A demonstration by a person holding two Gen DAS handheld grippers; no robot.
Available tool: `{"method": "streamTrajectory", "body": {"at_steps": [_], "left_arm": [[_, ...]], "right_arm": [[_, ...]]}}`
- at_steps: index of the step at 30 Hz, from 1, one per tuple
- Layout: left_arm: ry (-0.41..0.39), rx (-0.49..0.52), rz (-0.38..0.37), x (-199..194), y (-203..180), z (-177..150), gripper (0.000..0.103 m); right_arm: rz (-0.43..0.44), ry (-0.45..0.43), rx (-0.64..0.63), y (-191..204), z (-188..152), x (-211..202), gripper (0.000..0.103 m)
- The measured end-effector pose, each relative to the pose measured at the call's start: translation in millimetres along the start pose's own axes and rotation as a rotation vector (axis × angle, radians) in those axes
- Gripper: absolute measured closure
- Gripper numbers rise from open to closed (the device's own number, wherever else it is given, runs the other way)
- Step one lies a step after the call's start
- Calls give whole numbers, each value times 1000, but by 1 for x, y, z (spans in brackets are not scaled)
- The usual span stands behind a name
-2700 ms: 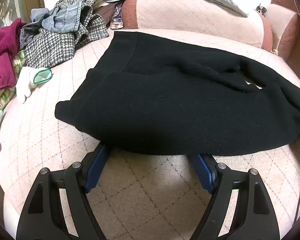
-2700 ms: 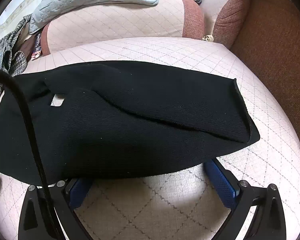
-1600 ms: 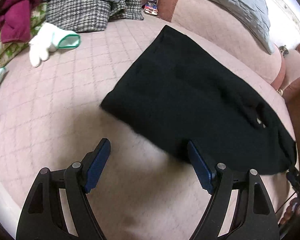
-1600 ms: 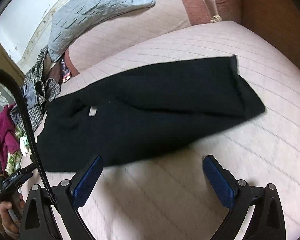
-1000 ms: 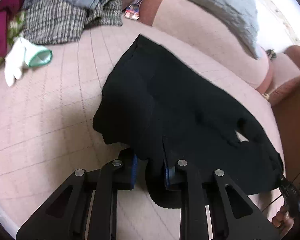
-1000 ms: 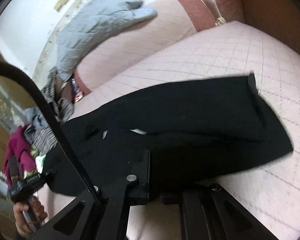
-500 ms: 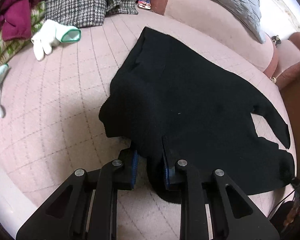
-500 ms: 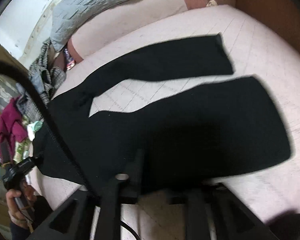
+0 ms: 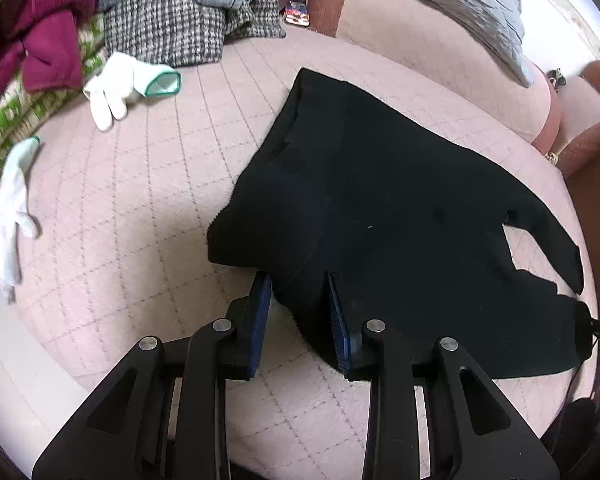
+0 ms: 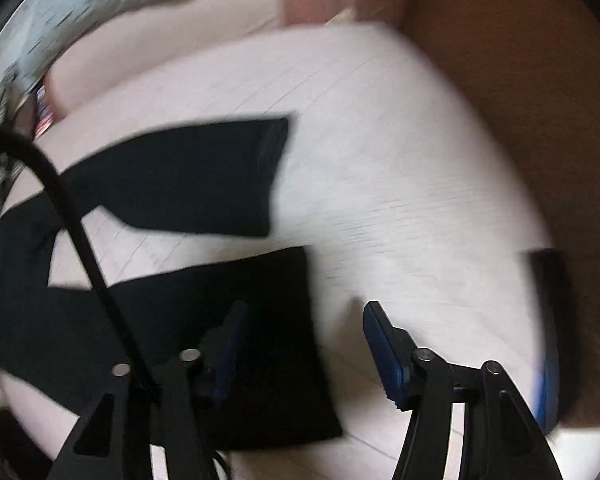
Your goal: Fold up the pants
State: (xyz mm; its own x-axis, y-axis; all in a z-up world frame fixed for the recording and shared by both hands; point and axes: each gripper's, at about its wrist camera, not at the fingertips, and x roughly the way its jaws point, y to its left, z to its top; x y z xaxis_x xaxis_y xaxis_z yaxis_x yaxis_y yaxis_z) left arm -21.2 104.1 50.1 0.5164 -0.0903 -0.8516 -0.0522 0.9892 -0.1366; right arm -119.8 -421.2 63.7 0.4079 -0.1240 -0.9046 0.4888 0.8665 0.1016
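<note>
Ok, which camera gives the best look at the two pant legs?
The right wrist view, though blurred: both legs of the pants lie apart with bed between them, the near one by the open right claw. The left wrist view shows mostly the waist end, pinched in the left claw, with the legs small at far right.

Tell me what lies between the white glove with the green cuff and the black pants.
Only bare pink quilted cushion separates the white glove from the black pants; the left wrist view shows it.
</note>
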Motion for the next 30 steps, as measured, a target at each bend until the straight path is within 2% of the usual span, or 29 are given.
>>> {"method": "streamTrajectory", "body": {"at_steps": [1,2,3,5,7,9,11,12,14,15,16,17,21,25,30], "left_arm": [[-1,2,3,-2,1,-2,75],[-2,3,3,-5,4,-2,75],[-1,2,0,-7,6,-3,75],[4,-5,-6,-11,11,-1,75],[-9,-8,14,-15,13,2,75],[-47,-1,51,-22,13,3,75],[-46,-15,42,-25,16,3,75],[-39,-22,30,-24,17,3,75],[-37,-19,21,-25,15,5,75],[-45,-16,27,-26,14,5,75],[-53,-13,30,-27,13,6,75],[-60,-11,22,-27,12,7,75],[-50,15,-7,-14,5,11,74],[52,23,53,18,5,6,74],[28,32,18,6,6,16,74]], "right_arm": [[47,-6,-9,1,0,4,75],[71,-23,-24,3,-1,-1,93],[124,-45,-50,3,-1,-10,97],[138,-92,-86,2,0,-25,97],[82,-100,-106,-6,4,-24,97],[40,-43,-125,-4,1,-11,97],[-16,-14,-153,0,3,-4,97],[-49,-22,-161,5,6,-7,94],[-88,-41,-150,8,8,-8,82],[-114,-56,-140,13,7,-13,69],[-122,-86,-132,17,6,-22,62],[-115,-113,-126,20,4,-30,61],[37,-185,-109,43,1,-51,60],[213,-199,-173,90,6,-49,60],[362,-207,-263,137,15,-42,60]]}}
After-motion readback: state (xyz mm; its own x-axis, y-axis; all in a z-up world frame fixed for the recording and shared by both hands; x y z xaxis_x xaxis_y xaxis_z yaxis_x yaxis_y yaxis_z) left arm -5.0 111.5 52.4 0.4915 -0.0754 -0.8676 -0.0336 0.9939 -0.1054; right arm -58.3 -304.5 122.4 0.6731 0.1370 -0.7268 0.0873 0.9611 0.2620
